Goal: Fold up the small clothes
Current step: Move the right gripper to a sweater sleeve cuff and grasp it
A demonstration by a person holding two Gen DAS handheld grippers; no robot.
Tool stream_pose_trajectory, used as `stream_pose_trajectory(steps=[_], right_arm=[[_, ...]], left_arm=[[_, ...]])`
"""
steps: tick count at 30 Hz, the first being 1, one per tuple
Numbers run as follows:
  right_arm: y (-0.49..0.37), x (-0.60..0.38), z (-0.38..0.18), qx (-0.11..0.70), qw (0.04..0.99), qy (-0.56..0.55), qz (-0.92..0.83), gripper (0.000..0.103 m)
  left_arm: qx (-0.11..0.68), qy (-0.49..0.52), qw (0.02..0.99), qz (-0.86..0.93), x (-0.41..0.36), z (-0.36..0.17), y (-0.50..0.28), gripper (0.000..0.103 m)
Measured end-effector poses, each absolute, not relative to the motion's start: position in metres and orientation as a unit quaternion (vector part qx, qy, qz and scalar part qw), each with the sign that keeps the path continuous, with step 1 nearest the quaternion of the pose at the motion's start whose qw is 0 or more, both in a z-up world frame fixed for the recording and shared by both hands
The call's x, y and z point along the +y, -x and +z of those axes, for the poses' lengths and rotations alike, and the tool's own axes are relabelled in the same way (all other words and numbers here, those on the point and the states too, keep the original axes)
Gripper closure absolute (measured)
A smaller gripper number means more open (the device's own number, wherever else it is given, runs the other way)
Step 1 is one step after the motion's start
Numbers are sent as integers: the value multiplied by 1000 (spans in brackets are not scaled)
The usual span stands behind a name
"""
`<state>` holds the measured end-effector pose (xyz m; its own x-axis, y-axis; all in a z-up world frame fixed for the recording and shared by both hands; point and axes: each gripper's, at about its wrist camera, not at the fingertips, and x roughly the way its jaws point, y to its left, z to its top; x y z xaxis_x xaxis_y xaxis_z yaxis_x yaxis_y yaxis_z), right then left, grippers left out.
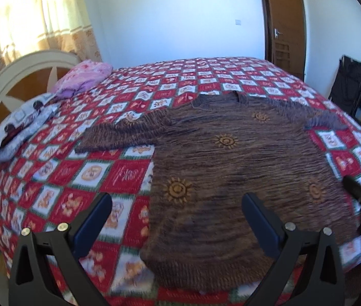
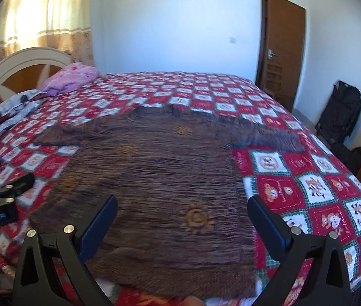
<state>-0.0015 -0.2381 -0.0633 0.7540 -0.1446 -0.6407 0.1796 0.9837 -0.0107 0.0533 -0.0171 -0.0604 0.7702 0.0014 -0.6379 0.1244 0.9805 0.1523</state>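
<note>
Over the near edge of the bed, both grippers hang side by side, level and pointed across the covers toward the far wall. Each has its jaws spread wide, gripping nothing. The left gripper (image 1: 176,204) sits above the bottom left part of the brown sweater (image 1: 231,173); its left finger is over bare quilt, its right finger over the knit. The right gripper (image 2: 181,206) sits above the bottom right part, the sweater's right side edge running just inside its right finger. Whether the fingertips touch the fabric I cannot tell — the frames are blurred.

The sweater lies flat and spread open on the red-and-white checked quilt (image 2: 307,183), hem toward the grippers, neck toward the far side, both sleeves stretched outward. Its hem sits close to the near edge of the bed. Open quilt shows to either side of the sweater and beyond its collar.

Well apart from it, at the headboard (image 1: 14,76) on the left, lie a pink pillow (image 1: 86,75) and a patterned pillow (image 1: 25,125). Off to the right, a black bag (image 2: 341,109) leans against the wall beside a brown door (image 2: 282,48).
</note>
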Motion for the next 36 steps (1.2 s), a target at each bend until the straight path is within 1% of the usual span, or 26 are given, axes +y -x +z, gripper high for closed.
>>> stream_pose_trajectory(steps=[7, 16, 18, 19, 20, 24, 25, 26, 27, 29, 35, 36], right_arm=[[-29, -317, -82, 354, 922, -59, -147, 1], [-79, -432, -92, 368, 901, -101, -207, 2], [-90, -454, -96, 376, 894, -105, -219, 18], [-96, -466, -99, 383, 889, -112, -223, 30], [-103, -479, -102, 392, 883, -122, -227, 31], [-121, -524, -112, 402, 868, -164, -242, 31], [-125, -533, -114, 401, 865, -170, -248, 35], [-131, -543, -116, 400, 863, -177, -253, 43], [-137, -551, -119, 400, 861, -185, -254, 44], [-150, -568, -125, 406, 852, -199, -263, 44], [-179, -594, -147, 431, 833, -191, -288, 44], [-182, -596, -151, 438, 829, -190, -292, 46]], left_arm=[[338, -143, 929, -53, -37, -66, -109, 0], [352, -156, 922, -45, -53, -88, -186, 0], [361, -158, 918, -37, -53, -95, -200, 0], [365, -157, 917, -35, -52, -97, -205, 0], [368, -155, 916, -32, -52, -98, -211, 0], [379, -135, 915, -27, -47, -104, -231, 0], [382, -129, 915, -31, -46, -106, -236, 0], [385, -124, 914, -34, -45, -108, -241, 0], [388, -120, 913, -35, -44, -111, -246, 0], [395, -120, 910, -28, -42, -119, -254, 0], [416, -101, 903, -18, -31, -131, -265, 0], [417, -100, 903, -18, -29, -132, -265, 0]])
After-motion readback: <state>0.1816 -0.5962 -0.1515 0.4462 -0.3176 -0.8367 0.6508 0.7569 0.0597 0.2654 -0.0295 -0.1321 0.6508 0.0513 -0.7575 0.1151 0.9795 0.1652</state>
